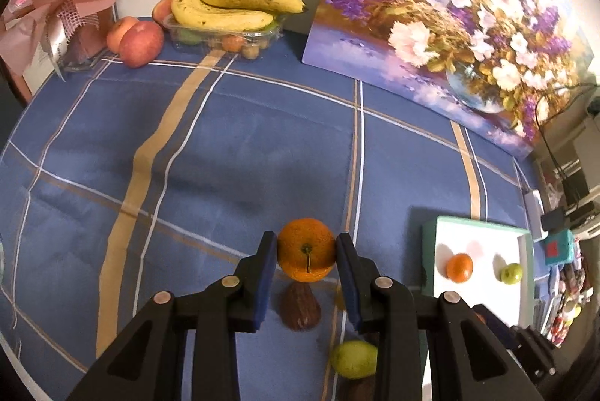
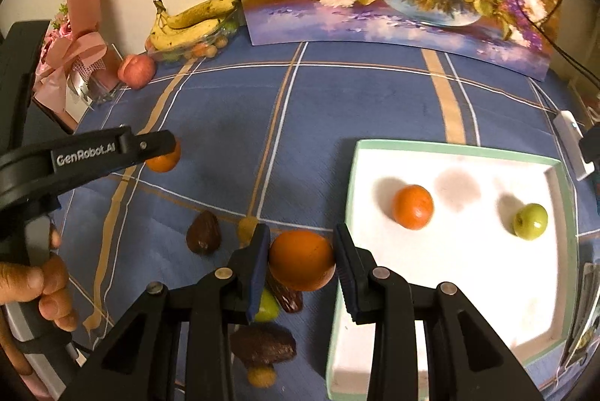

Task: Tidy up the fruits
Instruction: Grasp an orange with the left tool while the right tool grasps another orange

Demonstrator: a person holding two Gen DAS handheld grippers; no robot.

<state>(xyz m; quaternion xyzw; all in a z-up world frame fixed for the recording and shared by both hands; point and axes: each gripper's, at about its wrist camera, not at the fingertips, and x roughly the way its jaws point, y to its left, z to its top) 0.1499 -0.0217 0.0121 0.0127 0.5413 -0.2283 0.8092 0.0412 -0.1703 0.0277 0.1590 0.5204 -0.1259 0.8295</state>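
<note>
- Through the left wrist camera we see the left gripper (image 1: 306, 273) clamped on an orange (image 1: 305, 250), both blue pads pressed to its sides and the stem facing us, the fruit lifted clear of the blue checked tablecloth (image 1: 240, 153).
- The right wrist camera shows the right gripper (image 2: 302, 268) likewise closed on a second orange (image 2: 301, 259), held just beside the near-left edge of the white tray (image 2: 468, 251).
- Only the right view gives us the left tool from outside: its finger over the first orange, and the hand (image 2: 41, 292) wrapped round its handle.
- Only the right view shows the tray nearly whole; inside it lie a tangerine (image 2: 412, 206) towards the left and a green fruit (image 2: 530, 221) towards the right, well apart.
- The left view shows the far-left corner of the cloth most clearly: bananas (image 1: 232, 7) on a clear plastic punnet (image 1: 225, 39), with two peaches (image 1: 135, 41) just beside it.
- Below the grippers, loose on the cloth, we find brown dates (image 2: 203, 232) and a green fruit (image 1: 354, 359), more of them visible from the right.
- A flower painting (image 1: 450, 18) leans at the far edge.
</note>
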